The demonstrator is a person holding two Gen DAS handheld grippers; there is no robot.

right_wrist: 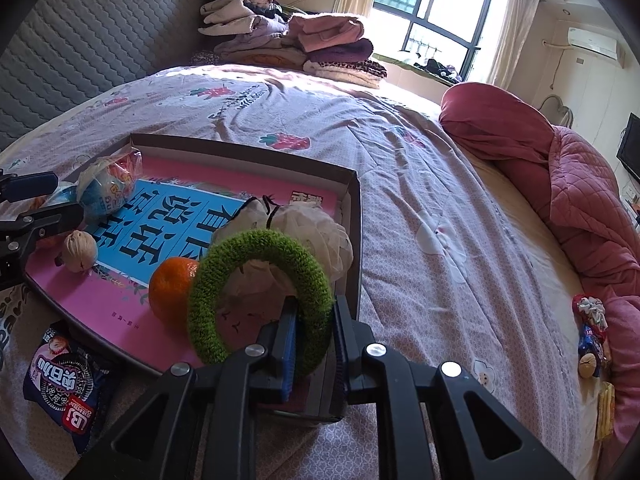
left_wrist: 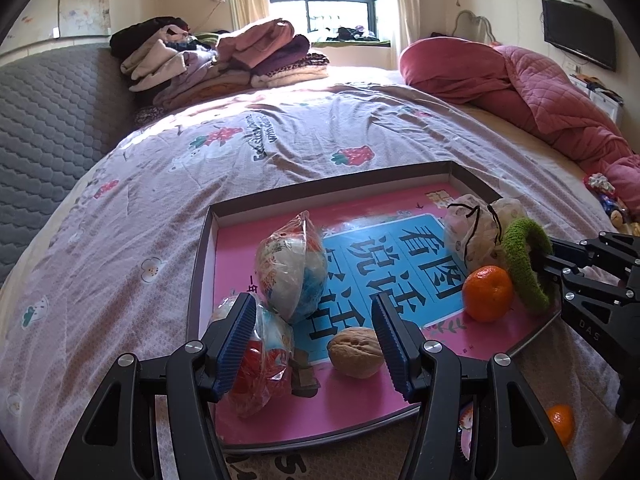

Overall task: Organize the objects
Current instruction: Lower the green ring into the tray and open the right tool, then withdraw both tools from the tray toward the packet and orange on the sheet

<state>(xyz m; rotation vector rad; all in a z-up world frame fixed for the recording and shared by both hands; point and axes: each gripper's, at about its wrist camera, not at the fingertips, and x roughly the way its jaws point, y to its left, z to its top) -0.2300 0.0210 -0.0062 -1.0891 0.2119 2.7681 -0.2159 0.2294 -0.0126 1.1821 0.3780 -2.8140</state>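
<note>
Roughly midway: tray [left_wrist: 208,240] already loaded, right gripper [right_wrist: 314,332] clamped on green knit ring [right_wrist: 260,288], left gripper [left_wrist: 316,336] fingers apart, empty; snack packet [right_wrist: 64,392] still outside.

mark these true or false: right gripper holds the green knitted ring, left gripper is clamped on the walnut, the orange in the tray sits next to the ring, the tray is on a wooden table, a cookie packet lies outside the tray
1. The right gripper holds the green knitted ring. True.
2. The left gripper is clamped on the walnut. False: its jaws are open and grip nothing.
3. The orange in the tray sits beside the ring. True.
4. The tray is on a wooden table. False: it lies on the bed cover.
5. A cookie packet lies outside the tray. True.
</note>
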